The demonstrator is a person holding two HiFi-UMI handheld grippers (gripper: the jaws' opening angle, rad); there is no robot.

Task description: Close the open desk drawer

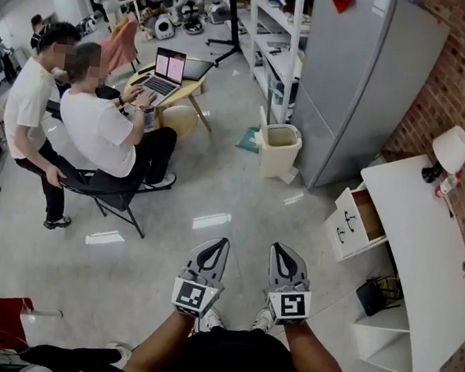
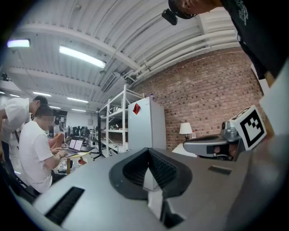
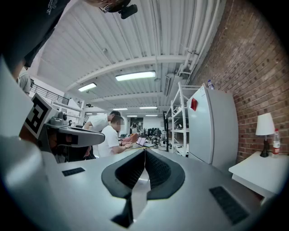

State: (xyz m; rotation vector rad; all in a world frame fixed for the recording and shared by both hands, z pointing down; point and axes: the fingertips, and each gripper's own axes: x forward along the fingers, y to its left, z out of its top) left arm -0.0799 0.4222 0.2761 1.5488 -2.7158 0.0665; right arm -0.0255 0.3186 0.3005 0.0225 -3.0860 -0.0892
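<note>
The white desk (image 1: 425, 242) stands against the brick wall at the right. Its white drawer (image 1: 351, 222) is pulled out toward the room, with its brown inside showing. My left gripper (image 1: 219, 242) and right gripper (image 1: 280, 248) are held side by side close to my body, well left of the drawer and pointing level. Each is shut with nothing between its jaws. The left gripper view shows the left gripper (image 2: 147, 151) with its jaws meeting. In the right gripper view the right gripper (image 3: 144, 151) is likewise shut, and the desk's corner (image 3: 259, 170) shows at the right.
A lamp (image 1: 449, 153) sits on the desk's far end and a black bag (image 1: 374, 295) lies under the desk. A tall grey cabinet (image 1: 359, 79) and a cream bin (image 1: 279, 149) stand beyond the drawer. Two people (image 1: 98, 126) are at a laptop table at the far left.
</note>
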